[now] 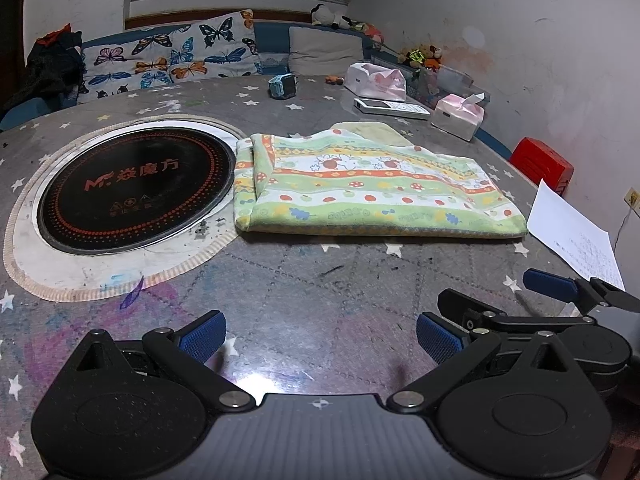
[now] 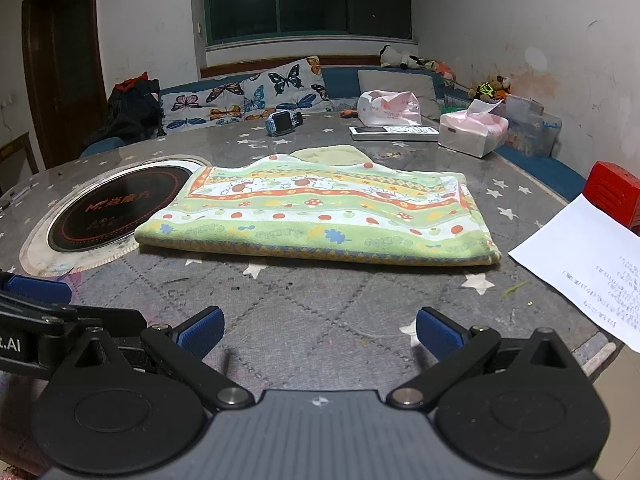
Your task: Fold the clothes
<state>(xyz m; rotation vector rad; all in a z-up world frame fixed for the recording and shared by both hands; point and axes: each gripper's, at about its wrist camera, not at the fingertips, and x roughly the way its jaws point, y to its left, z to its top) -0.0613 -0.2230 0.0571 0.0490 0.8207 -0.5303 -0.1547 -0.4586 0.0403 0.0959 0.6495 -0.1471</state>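
Right now both my grippers hang low over the near edge of the table [image 2: 320, 304], side by side, and neither holds anything: the left gripper [image 1: 320, 338] has its jaws spread wide, and so does the right gripper [image 2: 320, 334]. Ahead of them lies the cloth [image 2: 320, 216], a green printed piece already doubled into a long rectangle, flat on the table, its left end just overlapping the rim of the cooktop [image 1: 136, 184] and its right end near the paper [image 2: 580, 264].

I judge one more fold is wanted, end over end. To do it well, I would take the two near corners (the thick folded edge faces me, so each bite must catch every layer), lift only enough to clear the surface, and carry one end across to meet the other squarely. I'd keep the right side clear of the paper, which would slide easily.
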